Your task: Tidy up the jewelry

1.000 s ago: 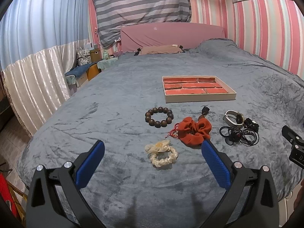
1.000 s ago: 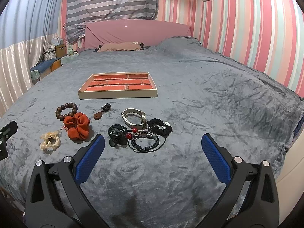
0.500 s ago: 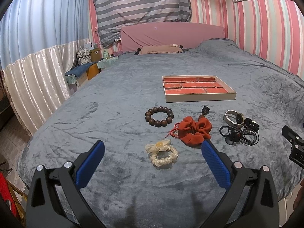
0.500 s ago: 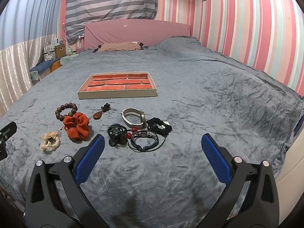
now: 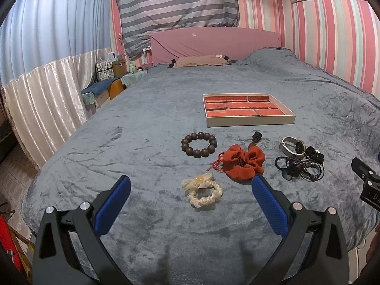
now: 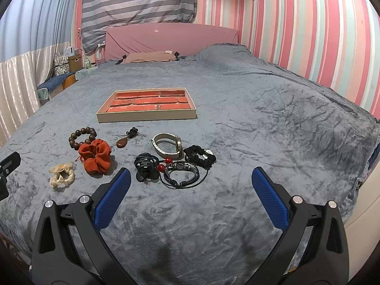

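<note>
Between the spread fingers of the left gripper (image 5: 191,198), just ahead of its tips, lies the cream scrunchie (image 5: 201,191) on the grey blanket (image 5: 142,128); this tool is released and holds nothing. Further ahead sit the wooden bead bracelet (image 5: 199,144) and, right of it, the rust scrunchie (image 5: 243,161). Ahead of the right gripper (image 6: 191,198), also released and empty, a black claw clip (image 6: 144,165), a braided cord bracelet (image 6: 181,174), a white-strapped watch (image 6: 168,146) and a black scrunchie (image 6: 200,156) crowd together, some touching. The compartmented tray (image 6: 147,116) lies beyond all of them, empty, so sorting seems not yet begun. The next move likely calls for lowering one tool over a single piece and closing cleanly. No brand or label can be read; white characters on the other gripper's body at the frame edge are cut off
</note>
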Motion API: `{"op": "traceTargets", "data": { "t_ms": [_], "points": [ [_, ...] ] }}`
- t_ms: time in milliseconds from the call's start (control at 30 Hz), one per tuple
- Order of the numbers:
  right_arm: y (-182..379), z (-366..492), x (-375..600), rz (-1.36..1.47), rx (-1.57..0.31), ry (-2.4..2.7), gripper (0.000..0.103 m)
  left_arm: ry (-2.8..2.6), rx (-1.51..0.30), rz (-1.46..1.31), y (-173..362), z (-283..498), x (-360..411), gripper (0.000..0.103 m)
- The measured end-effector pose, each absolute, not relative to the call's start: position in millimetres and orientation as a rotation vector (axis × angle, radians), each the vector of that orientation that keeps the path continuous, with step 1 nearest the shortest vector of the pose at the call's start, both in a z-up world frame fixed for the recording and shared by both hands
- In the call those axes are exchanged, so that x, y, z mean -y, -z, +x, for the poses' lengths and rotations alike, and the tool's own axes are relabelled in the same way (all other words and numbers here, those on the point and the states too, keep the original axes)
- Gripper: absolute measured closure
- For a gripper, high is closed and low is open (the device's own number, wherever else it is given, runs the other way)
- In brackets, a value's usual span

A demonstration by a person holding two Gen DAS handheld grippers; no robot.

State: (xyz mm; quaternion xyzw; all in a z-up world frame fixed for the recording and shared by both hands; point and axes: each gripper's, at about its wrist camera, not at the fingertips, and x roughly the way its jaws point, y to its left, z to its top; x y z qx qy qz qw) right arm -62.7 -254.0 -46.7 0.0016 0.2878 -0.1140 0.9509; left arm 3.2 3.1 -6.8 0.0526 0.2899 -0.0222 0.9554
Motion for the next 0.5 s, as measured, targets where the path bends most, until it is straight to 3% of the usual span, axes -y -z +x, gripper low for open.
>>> {"op": "traceTargets", "data": {
  "t_ms": [500],
  "points": [
    [47.5, -66.4, 252.9, 0.010, -0.545, 0.215, 0.004, 0.050, -0.582, 0.085, 8.5, 4.7, -6.6, 0.004]
  ]
}}
